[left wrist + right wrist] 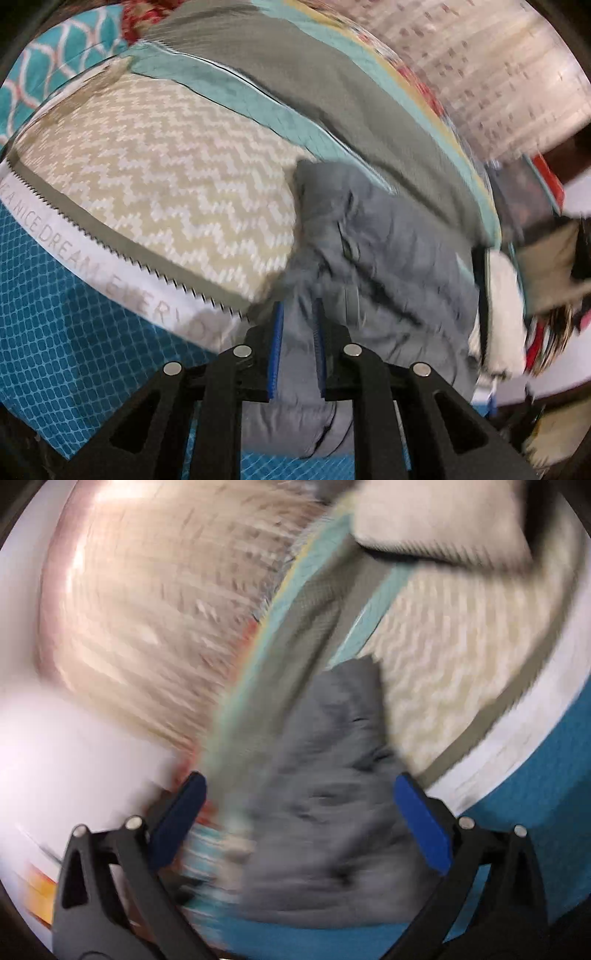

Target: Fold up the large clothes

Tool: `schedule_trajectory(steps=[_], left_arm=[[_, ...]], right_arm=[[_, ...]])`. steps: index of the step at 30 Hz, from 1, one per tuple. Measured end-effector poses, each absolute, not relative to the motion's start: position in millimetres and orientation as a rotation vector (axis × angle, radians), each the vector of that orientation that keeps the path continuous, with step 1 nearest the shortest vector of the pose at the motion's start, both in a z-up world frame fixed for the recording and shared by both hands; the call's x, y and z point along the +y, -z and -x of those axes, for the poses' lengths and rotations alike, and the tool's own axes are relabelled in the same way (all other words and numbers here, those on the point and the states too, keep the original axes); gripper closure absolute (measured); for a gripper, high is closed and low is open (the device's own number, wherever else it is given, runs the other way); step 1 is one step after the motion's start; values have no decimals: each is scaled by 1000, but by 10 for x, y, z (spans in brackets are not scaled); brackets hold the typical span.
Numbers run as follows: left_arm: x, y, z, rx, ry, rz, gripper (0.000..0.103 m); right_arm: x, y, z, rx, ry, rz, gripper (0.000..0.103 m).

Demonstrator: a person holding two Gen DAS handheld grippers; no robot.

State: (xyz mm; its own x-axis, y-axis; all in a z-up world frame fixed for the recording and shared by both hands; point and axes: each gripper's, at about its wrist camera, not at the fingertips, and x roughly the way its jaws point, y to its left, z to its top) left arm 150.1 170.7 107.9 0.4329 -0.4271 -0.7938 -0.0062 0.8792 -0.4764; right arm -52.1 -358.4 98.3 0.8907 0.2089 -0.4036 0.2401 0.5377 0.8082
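Grey garment (369,251) lying bunched and wrinkled on the bed, partly over the teal netted sheet (55,332) and up against the chevron-patterned quilt (159,184). Looking only part-way folded, going by the lumps, and really needing a flatter spread before the next fold.

Left gripper (297,350) pinching a fold of the grey fabric between its blue pads (277,350), jaws narrowed on the cloth, probably keeping one edge under control so it isn't sliding around.

Right gripper (299,819) hanging over the same garment from the other side with fingers (421,823) spread wide, nothing pressed between them, the cloth just lying below the gap. Guessing at a regrip somewhere further along the fabric. Pretty blurry on that side though, so not calling where exactly.

Further out: grey and pale teal bands of bedding (303,74) running past the quilt, plus a cluttered pile of stuff (546,258) off the far edge, too smeared for naming.
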Motion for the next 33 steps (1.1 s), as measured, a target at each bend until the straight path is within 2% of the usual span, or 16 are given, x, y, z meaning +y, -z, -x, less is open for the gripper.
schedule_trajectory(steps=[3, 4, 7, 8, 10, 13, 15, 19, 21, 22, 23, 26, 28, 31, 33], left_arm=[[1529, -948, -1329, 1116, 317, 345, 44], [1476, -905, -1294, 1123, 317, 310, 42], [1267, -780, -1205, 1120, 266, 163, 42], [1210, -724, -1191, 1130, 228, 100, 43], [1155, -567, -1165, 1190, 165, 38, 59], [1227, -406, -1056, 1240, 114, 43, 60], [1320, -317, -970, 1248, 90, 41, 60], [1416, -305, -915, 1225, 112, 60, 60], [1490, -425, -882, 1201, 110, 87, 60], [1486, -504, -857, 1181, 107, 99, 60], [1543, -643, -806, 1135, 107, 122, 60], [1709, -1082, -629, 968, 142, 222, 60], [1676, -1315, -561, 873, 188, 270, 60], [1269, -1451, -606, 831, 328, 198, 60], [889, -1352, -645, 841, 409, 76, 60]], right_arm=[[-3334, -1025, 356, 612, 67, -764, 5], [-3280, -1008, 309, 631, 67, -725, 8], [-3034, -959, 23, 689, 61, -583, 40], [-2938, -921, -71, 703, 37, -549, 50], [-2821, -836, -173, 730, -14, -511, 58], [-2646, -474, -386, 870, 41, -438, 64], [-2632, -154, -388, 965, 29, -512, 64], [-2505, -255, -199, 900, 47, -391, 63], [-2482, -443, -60, 839, 87, -354, 52], [-2470, -563, 28, 782, 97, -345, 42], [-2454, -714, 148, 716, 101, -335, 37], [-2304, -1002, 253, 631, 58, -292, 36], [-2095, -1111, 157, 638, -20, -272, 37], [-1631, -1143, -147, 670, -150, -239, 41], [-1345, -1075, -365, 708, -228, -240, 41]])
